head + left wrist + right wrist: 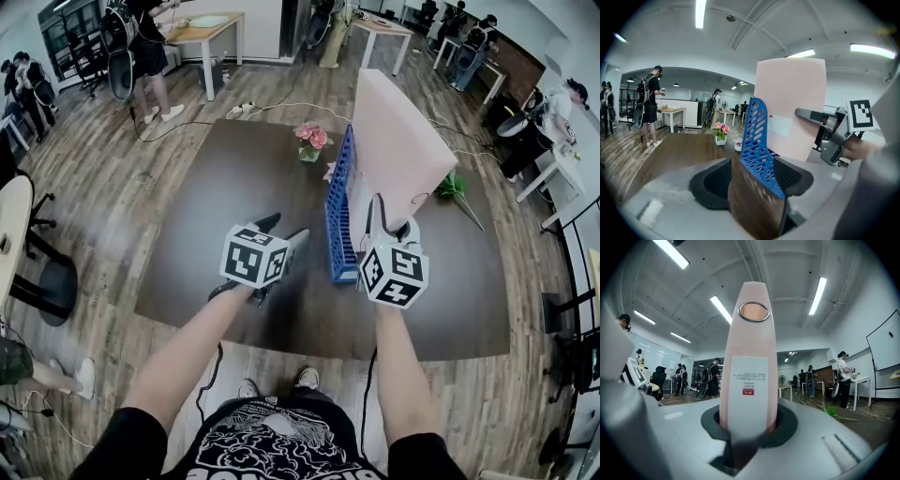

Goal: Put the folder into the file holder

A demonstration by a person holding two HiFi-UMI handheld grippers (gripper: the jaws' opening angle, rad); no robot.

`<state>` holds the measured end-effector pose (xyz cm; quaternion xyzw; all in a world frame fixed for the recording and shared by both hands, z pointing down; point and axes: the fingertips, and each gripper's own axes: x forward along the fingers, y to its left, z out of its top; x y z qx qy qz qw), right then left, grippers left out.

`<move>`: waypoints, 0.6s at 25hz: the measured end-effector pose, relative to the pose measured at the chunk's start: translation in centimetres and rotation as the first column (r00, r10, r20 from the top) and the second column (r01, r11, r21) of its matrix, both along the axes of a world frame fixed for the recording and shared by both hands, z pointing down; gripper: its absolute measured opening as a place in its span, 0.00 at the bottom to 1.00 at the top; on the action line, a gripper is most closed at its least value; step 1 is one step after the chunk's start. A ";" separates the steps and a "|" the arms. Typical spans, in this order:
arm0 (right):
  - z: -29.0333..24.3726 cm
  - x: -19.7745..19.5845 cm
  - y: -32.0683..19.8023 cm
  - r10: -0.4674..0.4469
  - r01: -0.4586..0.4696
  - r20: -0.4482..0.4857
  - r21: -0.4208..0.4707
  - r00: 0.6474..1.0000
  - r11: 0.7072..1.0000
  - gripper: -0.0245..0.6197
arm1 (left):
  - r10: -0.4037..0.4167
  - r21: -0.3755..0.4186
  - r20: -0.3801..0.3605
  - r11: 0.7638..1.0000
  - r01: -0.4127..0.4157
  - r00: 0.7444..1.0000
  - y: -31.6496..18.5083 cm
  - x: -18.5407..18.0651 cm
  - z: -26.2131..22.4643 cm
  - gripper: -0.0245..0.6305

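Note:
A tall pink folder stands upright on the brown table, just right of the blue mesh file holder. My right gripper is shut on its near spine, low down; in the right gripper view the folder rises from between the pads. My left gripper hovers left of the holder with its jaws open. Seen from the left gripper, the holder's wall lines up between the pads, with the folder behind it. The folder's bottom edge is hidden.
A small pot of pink flowers and a white item sit behind the holder. A green sprig lies at the table's right. An office chair stands left of the table; people and desks fill the room beyond.

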<state>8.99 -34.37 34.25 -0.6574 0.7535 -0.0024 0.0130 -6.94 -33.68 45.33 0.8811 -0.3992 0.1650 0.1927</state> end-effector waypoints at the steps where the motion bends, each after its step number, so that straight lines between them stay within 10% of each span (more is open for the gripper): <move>1: 0.0 -0.1 -0.1 0.001 -0.001 0.000 0.003 1.000 1.000 0.17 | -0.002 -0.001 0.002 1.000 0.002 1.000 0.0 -0.1 0.1 0.47; 15: 2.8 -0.5 -1.1 0.009 -0.009 0.009 0.003 1.000 1.000 0.19 | -0.022 -0.016 0.019 1.000 0.022 1.000 -0.1 -1.0 1.1 0.47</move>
